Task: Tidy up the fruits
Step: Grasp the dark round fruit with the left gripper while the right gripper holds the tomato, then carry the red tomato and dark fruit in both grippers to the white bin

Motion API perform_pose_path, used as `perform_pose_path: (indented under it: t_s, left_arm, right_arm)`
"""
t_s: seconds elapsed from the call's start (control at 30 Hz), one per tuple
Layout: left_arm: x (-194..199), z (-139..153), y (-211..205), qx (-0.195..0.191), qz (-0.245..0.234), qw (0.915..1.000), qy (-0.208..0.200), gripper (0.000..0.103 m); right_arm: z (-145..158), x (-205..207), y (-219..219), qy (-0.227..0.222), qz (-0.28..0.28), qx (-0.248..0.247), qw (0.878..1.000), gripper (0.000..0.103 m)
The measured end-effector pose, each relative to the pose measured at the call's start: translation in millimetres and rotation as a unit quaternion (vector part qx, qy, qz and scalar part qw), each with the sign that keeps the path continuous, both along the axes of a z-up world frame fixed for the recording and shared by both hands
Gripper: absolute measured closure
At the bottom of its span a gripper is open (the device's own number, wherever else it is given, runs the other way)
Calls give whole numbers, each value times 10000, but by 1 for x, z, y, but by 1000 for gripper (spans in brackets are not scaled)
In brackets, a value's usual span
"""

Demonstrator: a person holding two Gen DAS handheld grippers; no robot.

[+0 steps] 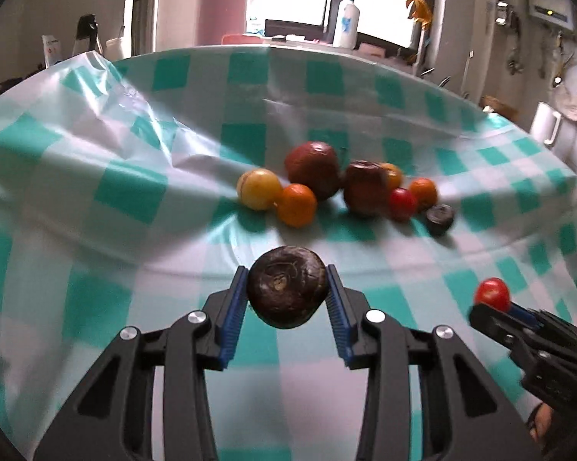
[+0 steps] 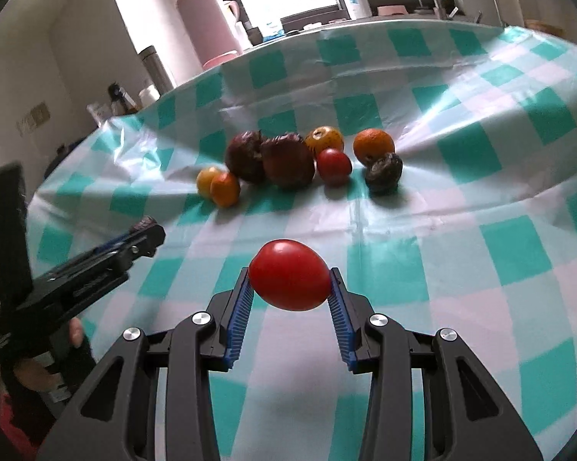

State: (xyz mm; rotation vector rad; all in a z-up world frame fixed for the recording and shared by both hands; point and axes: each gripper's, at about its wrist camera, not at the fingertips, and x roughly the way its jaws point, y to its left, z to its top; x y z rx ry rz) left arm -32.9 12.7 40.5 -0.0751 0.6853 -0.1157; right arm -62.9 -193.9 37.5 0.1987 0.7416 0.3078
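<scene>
The left gripper pinches a dark fruit and the right gripper pinches a red tomato, both lifted near the far pile, so next each probably needs its own spot on the tablecloth.

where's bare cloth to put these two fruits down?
Free: the checked cloth between the grippers and the fruit row, and the stretch right of the orange. Behind the row is bare too, up to the far edge. Crowded: the row itself, fruits touching. Left gripper holds a dark fruit, right gripper a tomato.
</scene>
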Motion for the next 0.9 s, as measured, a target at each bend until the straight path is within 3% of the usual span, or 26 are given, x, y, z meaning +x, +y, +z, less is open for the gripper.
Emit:
perform_pose_path:
  t_s: [0.27,0.57,0.9]
  left_arm:
    - [-46,2,-25,-85,-361,9991,-187,63]
    - [-76,4,-89,366,-1080,9931,-272,63]
    - [-115,10,-162,899,-1863,9775,-425,63]
  right_arm:
    - [12,-45,-17,-294,-39,-438,9986,64]
    - [12,-92,-71,-374,-420,-451,9974,64]
    - [8,-138,-139,-405,-984,-281,9939,64]
